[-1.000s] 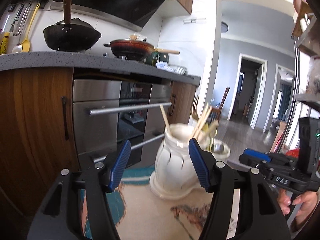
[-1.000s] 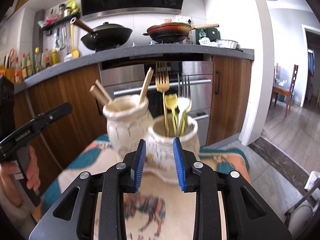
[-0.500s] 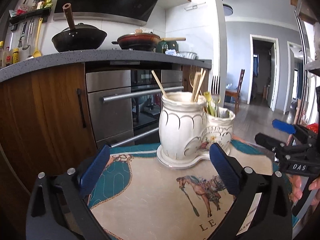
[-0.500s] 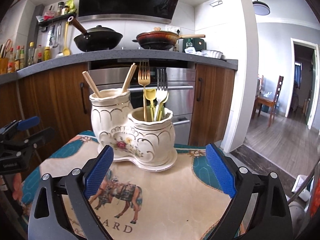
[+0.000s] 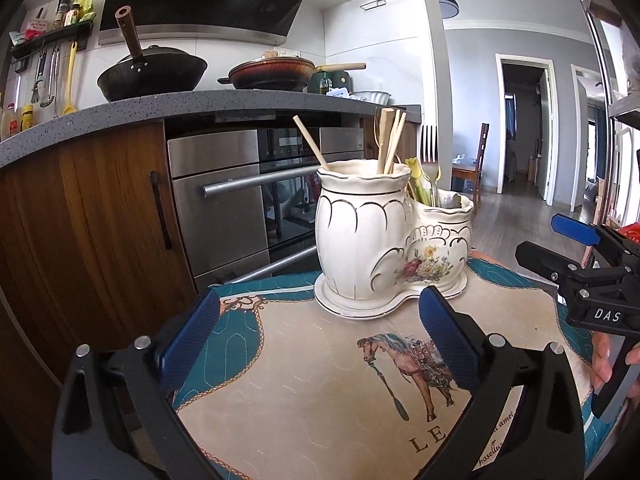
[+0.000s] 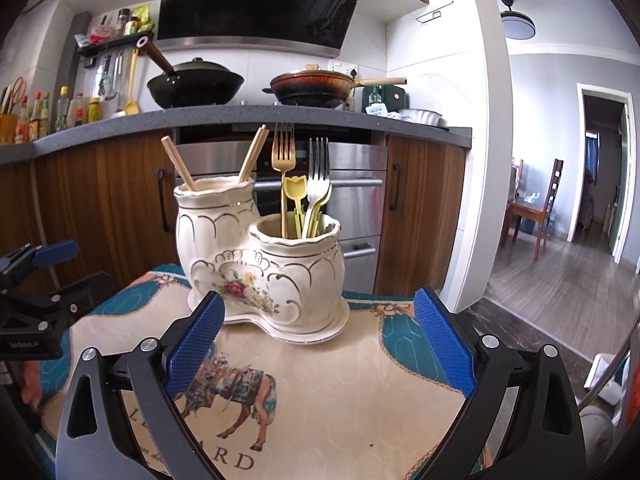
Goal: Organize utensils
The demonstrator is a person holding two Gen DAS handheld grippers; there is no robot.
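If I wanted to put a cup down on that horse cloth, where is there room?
The cloth is bare in front of the ceramic utensil holder, over the horse print, between the open left gripper and open right gripper. The back edge is crowded: the holder's base takes most of it.

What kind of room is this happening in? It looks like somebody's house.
A home kitchen, most likely. A black wok and a brown pan sit on the grey countertop, a stainless built-in oven is set below it, and a dining chair shows through the opening beyond.
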